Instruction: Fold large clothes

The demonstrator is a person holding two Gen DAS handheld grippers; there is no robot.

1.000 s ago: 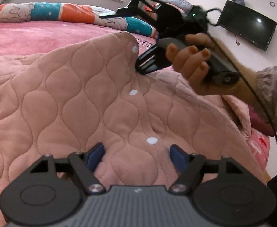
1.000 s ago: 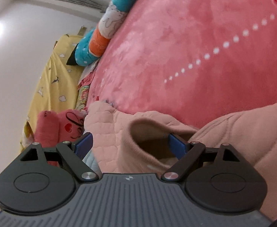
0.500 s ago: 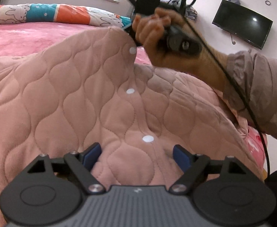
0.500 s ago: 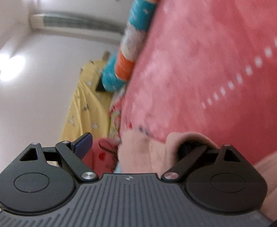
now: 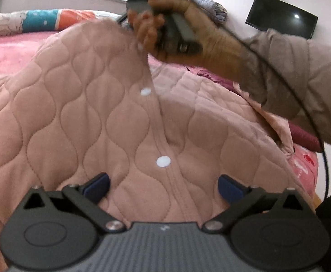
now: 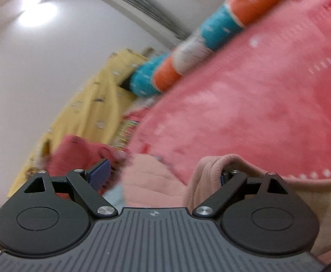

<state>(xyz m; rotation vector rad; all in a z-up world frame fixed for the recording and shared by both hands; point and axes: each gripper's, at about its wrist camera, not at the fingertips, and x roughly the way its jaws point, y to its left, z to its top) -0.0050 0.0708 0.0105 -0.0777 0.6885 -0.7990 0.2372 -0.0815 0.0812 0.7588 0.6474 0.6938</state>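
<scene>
While the pink quilted garment [image 5: 111, 104] is spread over the pink bed [image 5: 9, 47] and its collar edge is hooked on one finger of the wide-spread right gripper [image 6: 163, 174], nothing is gripped by the just-opened left gripper [image 5: 163, 184] and no fold is judged done.

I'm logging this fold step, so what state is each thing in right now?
Quilted pink jacket: buttoned, spread over the bed, top edge lifted.
Left gripper: jaws wide open and just been opening, jacket between them, not pinched.
Right gripper: jaws apart, a fold of the jacket hooked over one finger.
Wall TV: screen dark.
Pink bedspread: lying flat.
</scene>
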